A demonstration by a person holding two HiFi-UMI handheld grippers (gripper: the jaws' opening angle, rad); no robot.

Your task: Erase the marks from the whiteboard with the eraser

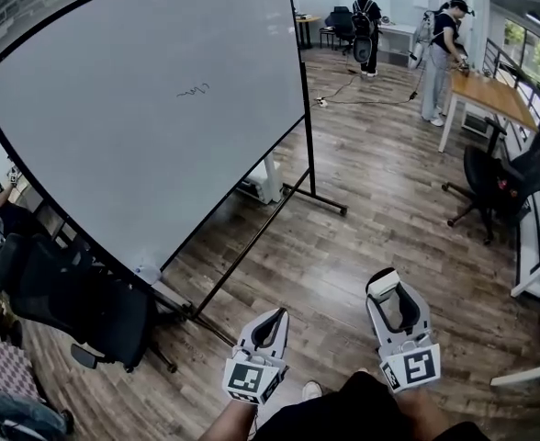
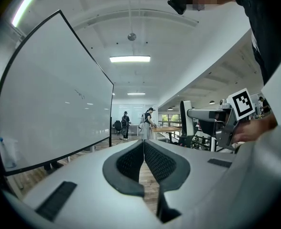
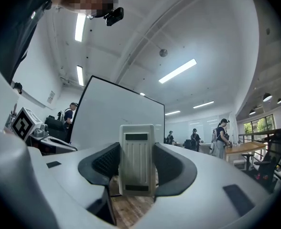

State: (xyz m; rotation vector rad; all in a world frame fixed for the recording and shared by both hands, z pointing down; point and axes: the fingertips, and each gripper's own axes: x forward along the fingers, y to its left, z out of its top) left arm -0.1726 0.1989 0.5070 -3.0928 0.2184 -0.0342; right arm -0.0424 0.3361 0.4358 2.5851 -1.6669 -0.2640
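Right hand-held gripper (image 1: 388, 294) clamps a white eraser (image 3: 137, 159); left hand-held gripper (image 2: 143, 149), jaws together, holds nothing; whiteboard (image 1: 141, 154) bears one small scribble (image 1: 194, 90).

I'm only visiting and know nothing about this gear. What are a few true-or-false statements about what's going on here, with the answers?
1. The right gripper holds the eraser between its jaws. True.
2. The left gripper is wide open. False: its jaws are closed together with nothing between them.
3. The whiteboard has a small dark squiggle on it. True.
4. The eraser is pressed against the whiteboard. False: it is held well away from the board, over the wooden floor.
5. The whiteboard is covered in writing. False: apart from the squiggle it looks blank.
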